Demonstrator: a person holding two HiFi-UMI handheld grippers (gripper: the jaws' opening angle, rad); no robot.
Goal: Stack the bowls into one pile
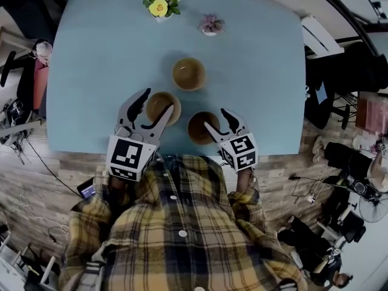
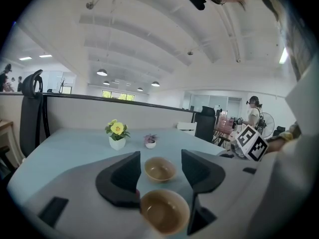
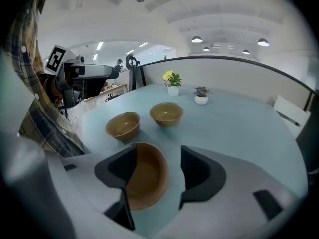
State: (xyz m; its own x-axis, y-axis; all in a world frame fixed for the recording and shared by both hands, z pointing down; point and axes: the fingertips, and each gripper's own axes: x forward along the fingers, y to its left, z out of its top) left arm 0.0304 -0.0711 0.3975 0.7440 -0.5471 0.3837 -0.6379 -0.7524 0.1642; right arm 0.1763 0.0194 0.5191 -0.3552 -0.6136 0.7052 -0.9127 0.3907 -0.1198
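Pale blue table (image 1: 91,53) lies below you. Your left gripper (image 1: 159,100) hangs open with the near-left bowl (image 1: 156,106) between its jaws. Your right gripper (image 1: 215,118), open too, straddles the near-right bowl (image 1: 197,129) at its rim.

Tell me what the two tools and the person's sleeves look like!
The left tool and the right tool are both pale grey and fork-shaped, with black pads lining the inside. Each carries a cube covered in black-and-white square markers. The sleeves are plaid in yellow, dark blue and white.
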